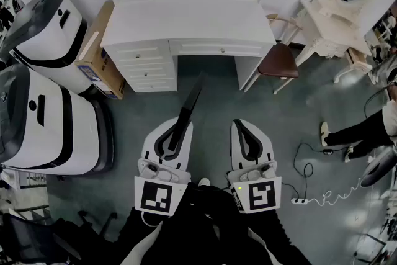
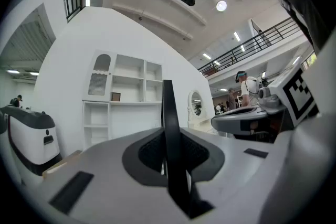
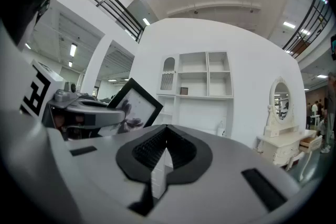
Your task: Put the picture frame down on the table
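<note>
Grips the picture frame [image 1: 191,102] edge-on in the left gripper [image 1: 169,133], fingers clamped on its rim, probably for a steady carry. Hangs it short of the counter [image 1: 186,22], above the floor [image 1: 279,127]. Holds the right gripper [image 1: 247,130] alongside, fingers together, empty.

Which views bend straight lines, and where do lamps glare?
Left gripper view: strong fisheye, dark corners, ceiling lamp glaring, picture frame near and slightly soft. Right gripper view: same bending, railing curved. Head view: desk edges bow slightly, light even.
</note>
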The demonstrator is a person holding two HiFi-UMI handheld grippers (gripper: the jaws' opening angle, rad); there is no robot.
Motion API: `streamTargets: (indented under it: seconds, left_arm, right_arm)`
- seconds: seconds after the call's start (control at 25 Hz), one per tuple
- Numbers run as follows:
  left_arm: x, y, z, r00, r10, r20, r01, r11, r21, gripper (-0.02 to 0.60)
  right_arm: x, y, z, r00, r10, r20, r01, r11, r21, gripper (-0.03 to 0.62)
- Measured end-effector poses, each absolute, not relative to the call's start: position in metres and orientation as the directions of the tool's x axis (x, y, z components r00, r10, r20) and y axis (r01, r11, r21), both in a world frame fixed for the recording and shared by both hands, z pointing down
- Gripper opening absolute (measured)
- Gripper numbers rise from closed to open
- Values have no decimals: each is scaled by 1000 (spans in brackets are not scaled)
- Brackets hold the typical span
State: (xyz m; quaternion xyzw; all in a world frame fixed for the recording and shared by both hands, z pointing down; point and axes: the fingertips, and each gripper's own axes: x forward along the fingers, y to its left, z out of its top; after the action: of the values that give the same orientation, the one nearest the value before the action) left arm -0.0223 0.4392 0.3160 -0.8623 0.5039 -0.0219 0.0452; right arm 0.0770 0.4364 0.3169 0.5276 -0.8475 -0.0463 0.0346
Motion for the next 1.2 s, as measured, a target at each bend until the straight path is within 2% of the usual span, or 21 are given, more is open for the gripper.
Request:
streamTargets:
  seconds: [0.68, 1.2]
  left_arm:
    - [-22, 448, 315, 541, -841, -15, -830, -531, -169, 43]
    - [-48, 461, 302, 561, -826, -53, -816, -541, -202, 43]
  right_arm:
    - [71, 445, 317, -426, -905, -8, -900, 422, 107, 2]
    - [43, 456, 308, -409, -912, -35, -904, 400, 150, 2]
